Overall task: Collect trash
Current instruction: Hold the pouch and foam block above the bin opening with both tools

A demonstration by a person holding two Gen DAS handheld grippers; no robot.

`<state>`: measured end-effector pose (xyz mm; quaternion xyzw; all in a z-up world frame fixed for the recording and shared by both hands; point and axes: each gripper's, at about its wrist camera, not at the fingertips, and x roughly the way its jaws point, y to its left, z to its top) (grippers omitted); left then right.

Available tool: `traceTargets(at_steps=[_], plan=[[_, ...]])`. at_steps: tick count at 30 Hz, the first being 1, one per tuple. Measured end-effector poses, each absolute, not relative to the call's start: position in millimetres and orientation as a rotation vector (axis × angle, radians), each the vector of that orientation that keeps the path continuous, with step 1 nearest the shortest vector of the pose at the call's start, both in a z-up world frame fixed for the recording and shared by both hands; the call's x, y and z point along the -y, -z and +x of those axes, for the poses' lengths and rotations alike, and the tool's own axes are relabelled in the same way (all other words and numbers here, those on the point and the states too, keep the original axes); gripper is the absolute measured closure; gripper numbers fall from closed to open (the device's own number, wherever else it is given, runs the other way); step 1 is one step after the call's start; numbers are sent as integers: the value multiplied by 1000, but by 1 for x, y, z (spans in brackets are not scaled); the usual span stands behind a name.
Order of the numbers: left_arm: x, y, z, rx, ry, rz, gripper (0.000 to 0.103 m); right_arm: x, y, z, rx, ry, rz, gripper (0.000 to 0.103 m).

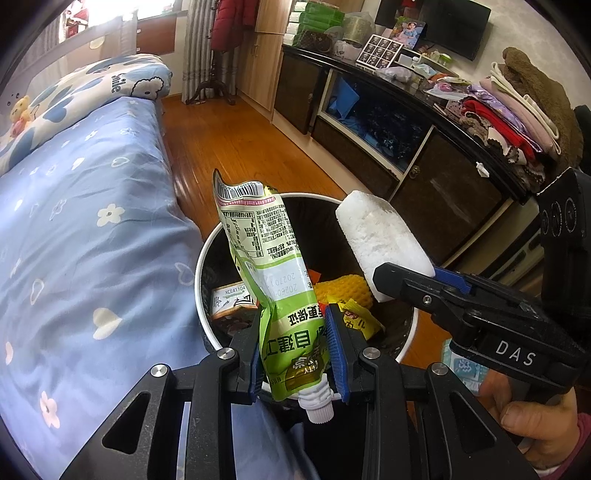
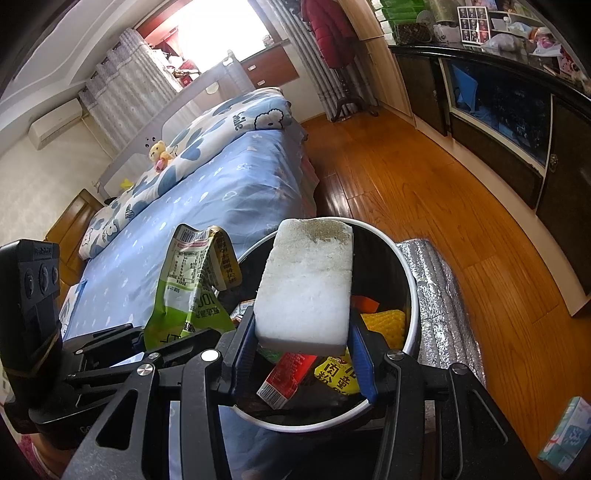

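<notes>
Over the bin (image 1: 201,275) beside the bed (image 1: 92,229), the left gripper (image 1: 297,350) is clamping a green pouch (image 1: 273,266) in its jaws, while the right gripper (image 2: 303,350) is gripping a white foam block (image 2: 306,280), both positioned for dropping onto the wrappers inside.

Bedroom: wood floor (image 2: 424,192), blue floral bed (image 1: 92,229), dark low cabinet (image 1: 424,155) along wall, curtained window (image 2: 218,29) was bright.

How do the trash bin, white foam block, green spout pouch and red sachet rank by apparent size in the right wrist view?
1. Trash bin
2. White foam block
3. Green spout pouch, partly hidden, so its place after the block is unsure
4. Red sachet
</notes>
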<state>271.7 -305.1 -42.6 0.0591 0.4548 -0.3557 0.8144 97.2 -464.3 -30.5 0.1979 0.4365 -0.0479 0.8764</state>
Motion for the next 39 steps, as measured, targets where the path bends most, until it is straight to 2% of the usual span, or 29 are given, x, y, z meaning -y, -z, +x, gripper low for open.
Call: traceTargets(at_steps=[39], plan=[[307,52,280,-980,768,128,74,466,32,98,-914,102,416,56]])
